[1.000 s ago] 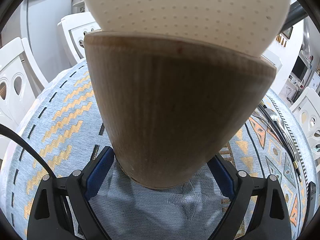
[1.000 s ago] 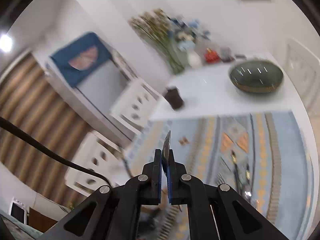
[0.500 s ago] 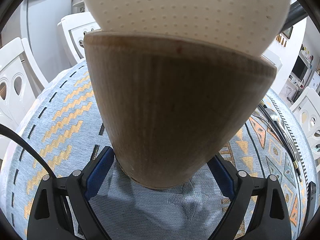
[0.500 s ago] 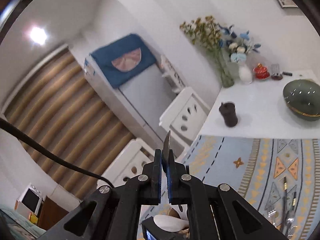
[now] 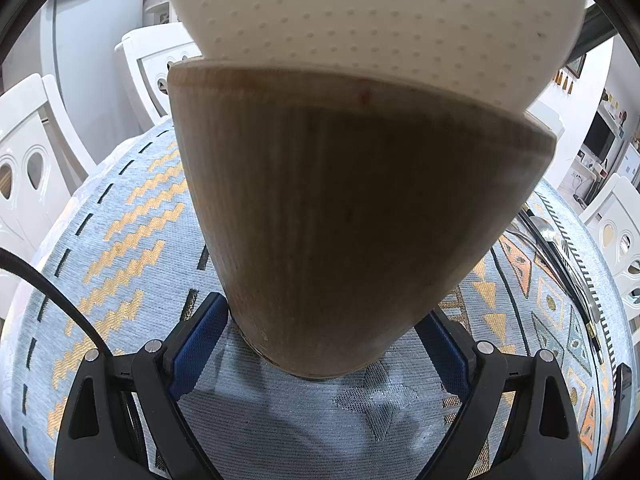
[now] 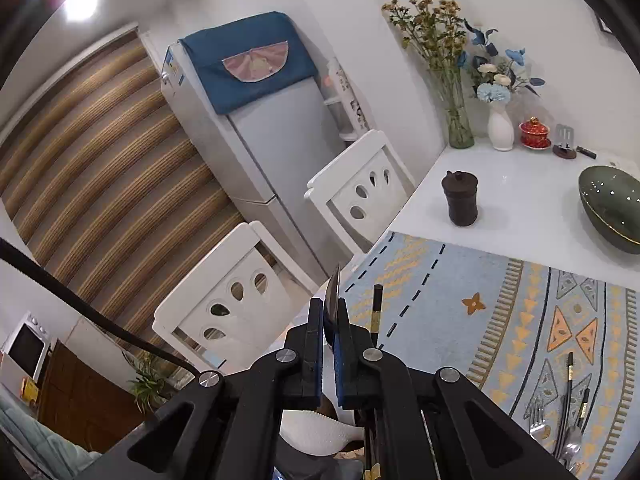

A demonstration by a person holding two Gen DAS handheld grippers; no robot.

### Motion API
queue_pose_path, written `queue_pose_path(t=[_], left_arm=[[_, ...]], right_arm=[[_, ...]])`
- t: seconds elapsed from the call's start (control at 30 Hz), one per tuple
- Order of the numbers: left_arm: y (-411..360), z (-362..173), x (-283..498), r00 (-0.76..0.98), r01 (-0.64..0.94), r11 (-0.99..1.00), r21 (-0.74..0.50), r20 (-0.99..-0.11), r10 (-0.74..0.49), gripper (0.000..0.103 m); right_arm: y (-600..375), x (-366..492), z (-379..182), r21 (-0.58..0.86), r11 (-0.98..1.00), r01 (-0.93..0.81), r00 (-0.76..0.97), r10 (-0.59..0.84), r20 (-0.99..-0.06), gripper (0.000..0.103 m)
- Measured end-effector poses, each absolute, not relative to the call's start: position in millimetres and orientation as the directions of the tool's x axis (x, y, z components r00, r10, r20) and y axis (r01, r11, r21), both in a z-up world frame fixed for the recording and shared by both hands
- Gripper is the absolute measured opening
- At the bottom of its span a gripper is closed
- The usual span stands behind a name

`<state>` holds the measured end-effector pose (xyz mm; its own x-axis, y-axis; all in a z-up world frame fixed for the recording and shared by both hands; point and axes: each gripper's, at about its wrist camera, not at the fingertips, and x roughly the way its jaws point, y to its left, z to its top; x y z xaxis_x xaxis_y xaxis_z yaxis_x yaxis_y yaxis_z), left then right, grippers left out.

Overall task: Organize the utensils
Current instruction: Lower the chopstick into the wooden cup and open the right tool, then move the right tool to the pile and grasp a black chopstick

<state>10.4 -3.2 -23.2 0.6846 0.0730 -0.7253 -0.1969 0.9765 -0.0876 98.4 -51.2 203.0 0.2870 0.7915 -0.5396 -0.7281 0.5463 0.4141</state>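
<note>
The left tool (image 5: pixel 320 344) straddles the base of a wooden utensil holder (image 5: pixel 352 220) topped with a cream perforated insert (image 5: pixel 376 16). Its jaws are opening, the blue pads just beside the holder's sides; whether they press on it is unclear. The holder stands on a patterned cloth (image 5: pixel 120 232) covering the surface. The right tool (image 6: pixel 330 320) is clamped fully on a thin metal blade-like utensil (image 6: pixel 332 288) that sticks up past its fingertips. Just right of that tool, a black chopstick (image 6: pixel 376 308) rises. Far to its lower right, forks and spoons (image 6: pixel 560 432) lie on the cloth.
</note>
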Motion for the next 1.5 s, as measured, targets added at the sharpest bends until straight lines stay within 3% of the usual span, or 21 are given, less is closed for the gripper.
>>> queue_pose_path(t=[0.07, 0.17, 0.23, 0.5, 0.63, 0.7, 1.0, 1.3, 1.5], left_arm=[[-3.2, -23.2, 10.4, 0.685, -0.197, 0.976, -0.087, -0.725, 0.073, 0.093], [-3.2, -23.5, 10.8, 0.683, -0.197, 0.976, -0.087, -0.727, 0.073, 0.093], [-3.2, -23.9, 10.9, 0.682, -0.198, 0.976, -0.089, -0.728, 0.072, 0.093], [-4.6, -24.1, 11.0, 0.681, -0.199, 0.976, -0.088, -0.728, 0.073, 0.093], [-4.3, -24.1, 11.1, 0.681, -0.199, 0.976, -0.088, -0.728, 0.073, 0.093], [-4.0, -24.1, 11.2, 0.681, -0.199, 0.976, -0.087, -0.728, 0.074, 0.093], [-4.0, -24.1, 11.2, 0.681, -0.200, 0.976, -0.087, -0.728, 0.074, 0.093], [-3.9, -24.2, 11.2, 0.681, -0.200, 0.976, -0.087, -0.728, 0.074, 0.093], [-4.8, -23.3, 12.0, 0.680, -0.202, 0.975, -0.093, -0.730, 0.071, 0.094]], right_arm=[[-48.2, 96.5, 202.5, 0.404, 0.550, -0.731, 0.279, 0.781, -0.558, 0.006], [-47.9, 95.7, 200.7, 0.391, 0.560, -0.731, 0.268, 0.762, -0.590, 0.017], [-53.9, 96.0, 203.5, 0.385, 0.579, -0.719, 0.289, 0.753, -0.591, 0.018], [-140.3, 104.2, 241.6, 0.462, 0.641, -0.613, 0.444, 0.763, -0.469, 0.021], [-198.0, 104.4, 255.8, 0.482, 0.692, -0.538, 0.545, 0.722, -0.427, 0.045], [-227.0, 104.5, 253.3, 0.496, 0.715, -0.492, 0.580, 0.694, -0.426, 0.045], [-275.4, 121.2, 179.2, 0.503, 0.825, -0.258, 0.541, 0.555, -0.631, 0.045], [-260.0, 157.1, 111.9, 0.501, 0.849, -0.169, 0.420, 0.521, -0.743, 0.045], [-230.4, 196.3, 82.8, 0.373, 0.915, -0.152, 0.377, 0.402, -0.834, 0.039]])
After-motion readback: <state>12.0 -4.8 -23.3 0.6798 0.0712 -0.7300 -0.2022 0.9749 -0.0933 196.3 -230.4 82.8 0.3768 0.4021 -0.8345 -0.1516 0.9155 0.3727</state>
